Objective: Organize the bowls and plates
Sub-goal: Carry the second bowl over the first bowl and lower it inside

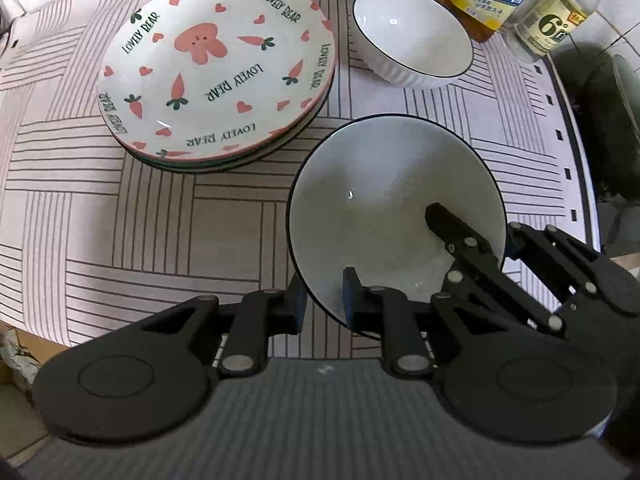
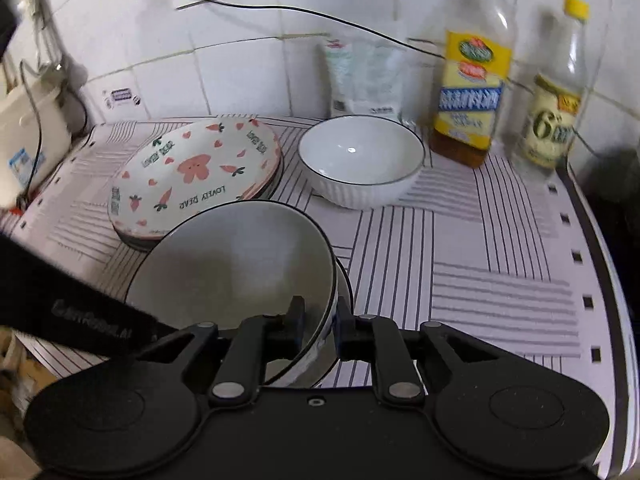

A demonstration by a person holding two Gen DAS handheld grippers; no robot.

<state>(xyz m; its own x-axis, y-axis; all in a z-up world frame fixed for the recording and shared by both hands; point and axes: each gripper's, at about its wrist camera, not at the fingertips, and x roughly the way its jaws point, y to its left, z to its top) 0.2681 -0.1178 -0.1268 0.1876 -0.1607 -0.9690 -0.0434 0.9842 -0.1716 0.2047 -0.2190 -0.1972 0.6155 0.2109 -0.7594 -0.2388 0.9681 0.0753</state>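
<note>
A white bowl with a dark rim (image 1: 380, 208) is near the front of the striped table mat. My left gripper (image 1: 324, 304) is shut on its near rim, one finger inside and one outside. My right gripper (image 1: 472, 236) grips the bowl's right rim; in the right wrist view it (image 2: 320, 328) is shut on the same bowl (image 2: 232, 268). A second white ribbed bowl (image 1: 412, 36) (image 2: 360, 160) stands at the back. A stack of carrot-patterned plates (image 1: 216, 64) (image 2: 192, 176) sits at the back left.
Two bottles (image 2: 472, 80) (image 2: 556, 92) and a white packet (image 2: 364, 80) stand against the tiled wall behind the ribbed bowl. A white appliance (image 2: 28, 128) with cables is at the left. The mat's dark edge (image 2: 600, 240) runs along the right.
</note>
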